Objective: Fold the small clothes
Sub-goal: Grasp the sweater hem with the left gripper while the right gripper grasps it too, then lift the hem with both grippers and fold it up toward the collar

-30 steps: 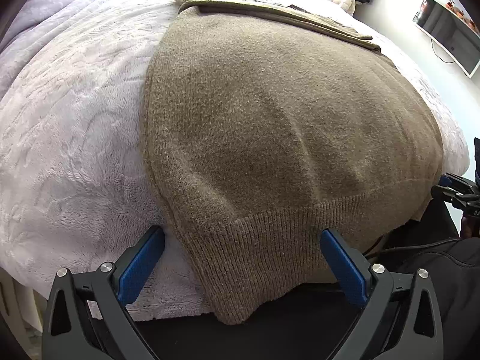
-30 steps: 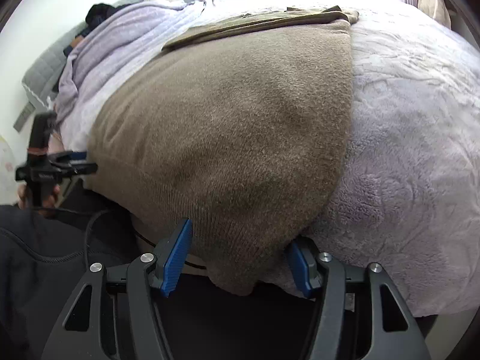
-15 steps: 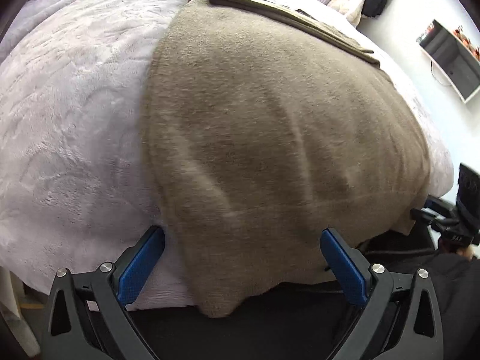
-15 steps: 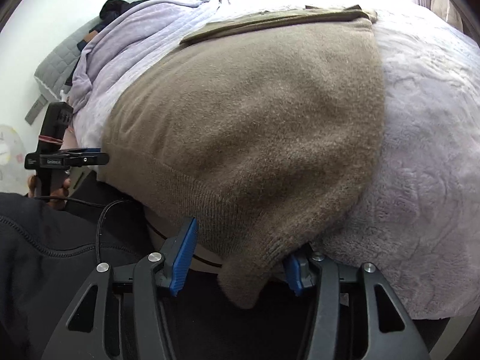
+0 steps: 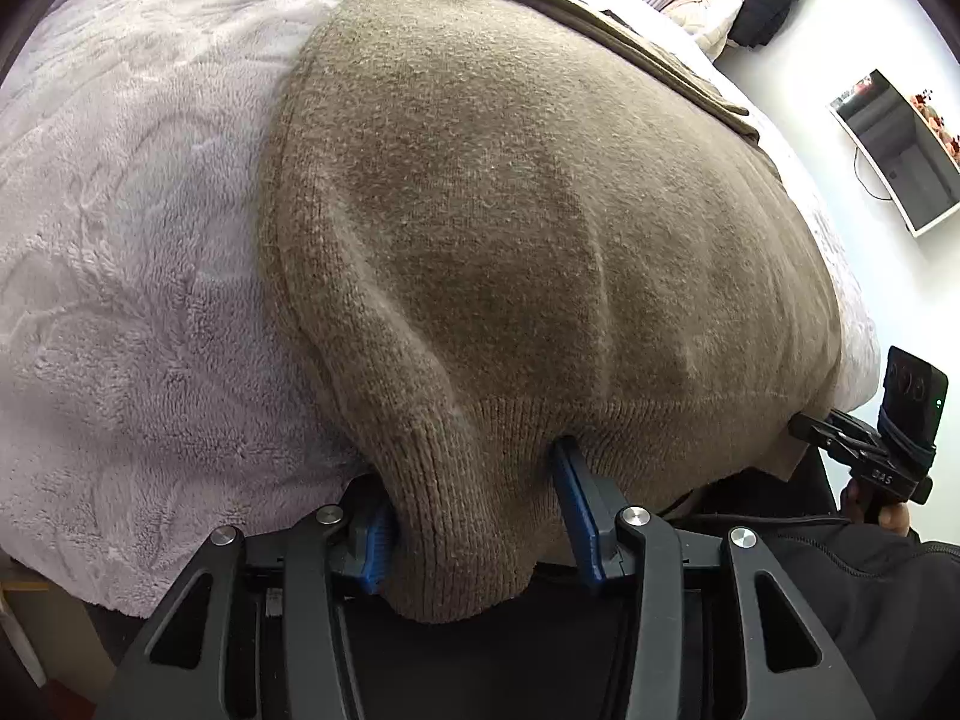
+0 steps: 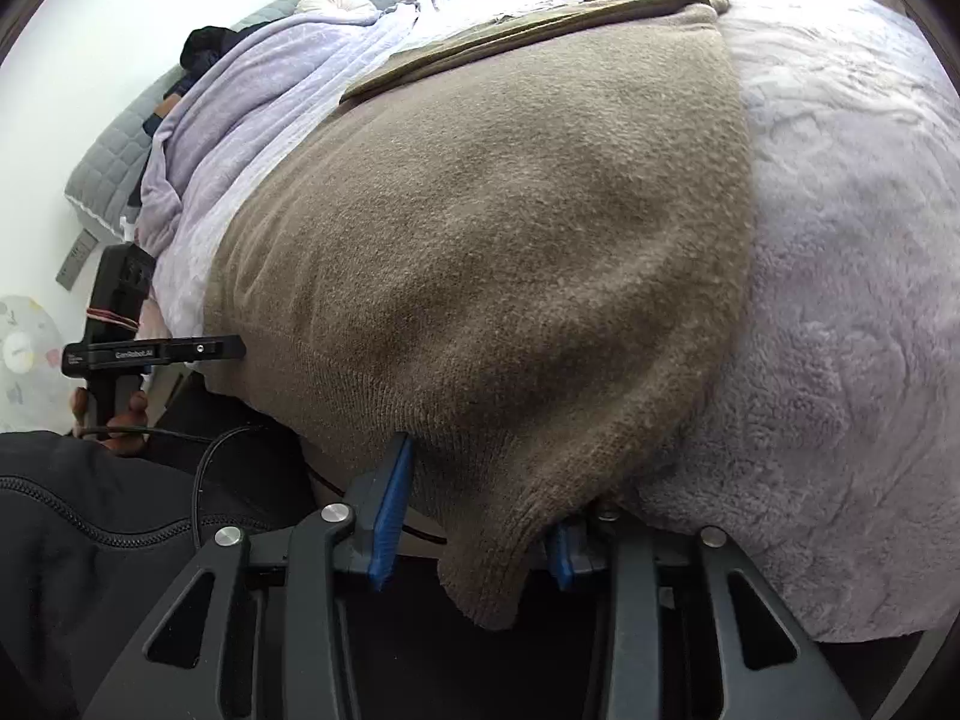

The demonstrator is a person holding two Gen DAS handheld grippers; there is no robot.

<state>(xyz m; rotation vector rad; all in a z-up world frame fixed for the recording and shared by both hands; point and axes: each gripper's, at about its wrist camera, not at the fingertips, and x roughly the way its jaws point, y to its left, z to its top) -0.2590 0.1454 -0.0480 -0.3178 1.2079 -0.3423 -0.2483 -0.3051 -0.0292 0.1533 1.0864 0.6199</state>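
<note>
The brown knit sweater (image 5: 540, 228) lies spread on the fleece blanket (image 5: 120, 252) covering the bed, its ribbed hem hanging over the near edge. A flat strip of the same brown fabric lies across its far end.

The left gripper (image 5: 477, 516) straddles the near left hem corner. Its blue pads (image 5: 576, 510) have closed in around the bunched rib and appear to press it from both sides — a pinch on the sweater. The right gripper (image 6: 474, 516) stands likewise at the near right hem corner, pads against the knit on either side, holding that corner.

Likely faults from this state:

- Shallow bite. Each gripper holds only the loose corner; the rib is thick and springy and may slip out when lifted.
- Blanket capture. The fleece lies just beside the outer finger of each gripper — a pad that also catches it would drag the bedding along with the fold.
- Uneven lift. If one corner rises ahead of the other, the hem will skew and the fold will land crooked.
- Hem stretch. Pulling the corners apart would distort the rib.
</note>
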